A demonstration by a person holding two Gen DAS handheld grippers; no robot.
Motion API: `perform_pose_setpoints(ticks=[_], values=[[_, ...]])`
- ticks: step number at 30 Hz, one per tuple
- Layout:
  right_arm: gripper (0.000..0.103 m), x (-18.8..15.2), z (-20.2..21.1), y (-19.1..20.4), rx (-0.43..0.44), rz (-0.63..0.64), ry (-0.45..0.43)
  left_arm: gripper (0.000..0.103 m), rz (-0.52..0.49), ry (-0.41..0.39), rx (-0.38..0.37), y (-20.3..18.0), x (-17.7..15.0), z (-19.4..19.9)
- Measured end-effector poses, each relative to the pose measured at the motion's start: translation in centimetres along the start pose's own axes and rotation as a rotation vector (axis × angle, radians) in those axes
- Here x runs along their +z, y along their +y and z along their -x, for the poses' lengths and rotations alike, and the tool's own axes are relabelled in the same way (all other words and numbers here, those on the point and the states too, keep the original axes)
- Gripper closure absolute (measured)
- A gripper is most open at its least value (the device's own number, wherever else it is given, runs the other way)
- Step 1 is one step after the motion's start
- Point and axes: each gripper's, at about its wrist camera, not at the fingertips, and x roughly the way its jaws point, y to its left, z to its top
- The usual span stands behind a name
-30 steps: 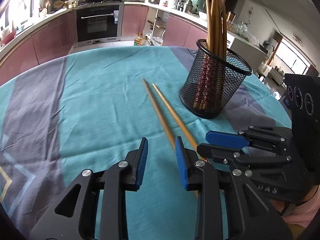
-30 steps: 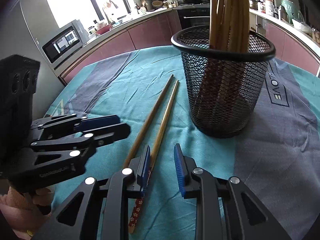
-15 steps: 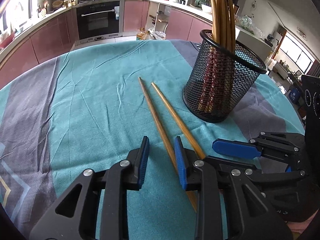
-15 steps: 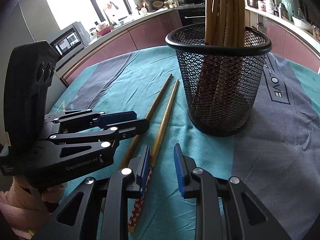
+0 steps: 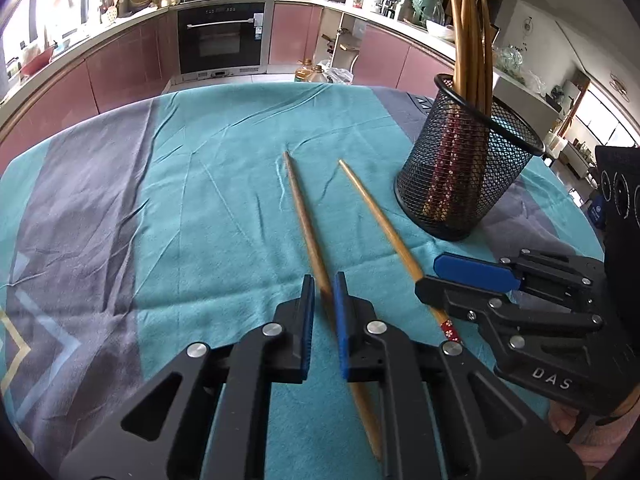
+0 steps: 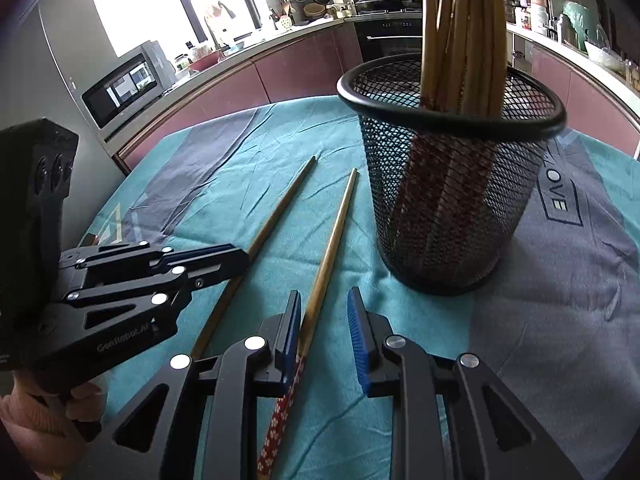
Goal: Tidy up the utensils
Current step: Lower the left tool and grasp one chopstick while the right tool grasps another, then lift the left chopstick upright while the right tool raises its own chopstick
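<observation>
Two chopsticks lie side by side on the teal cloth. The darker chopstick (image 5: 304, 216) runs between the blue pads of my left gripper (image 5: 324, 282), which is shut on it near its thick end. From the right wrist view, the left gripper (image 6: 238, 262) sits low over that same chopstick (image 6: 280, 204). The lighter chopstick (image 6: 332, 232), with a red flowered end, lies between the fingers of my open right gripper (image 6: 324, 296), against the left pad. A black mesh cup (image 5: 468, 184) (image 6: 452, 200) holding several chopsticks stands upright just beyond, to the right.
A teal and grey tablecloth (image 5: 180, 208) covers the round table. Kitchen counters and a built-in oven (image 5: 222, 36) stand beyond the far edge. A microwave (image 6: 124, 84) sits at the left. A hand (image 6: 52, 416) holds the left gripper's handle.
My left gripper shifted until the darker chopstick lay between its jaws, then its jaws closed on it. The right gripper has kept its place and its gap.
</observation>
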Motion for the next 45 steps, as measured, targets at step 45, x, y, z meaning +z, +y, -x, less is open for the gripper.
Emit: perform_pose_setpoints(ticks=[45], values=[[0.097,-0.6,0.1,0.2,0.038,-0.034,0.000,0.094,-0.001,0.011,0.009,-1.3,-2.3,1.2]])
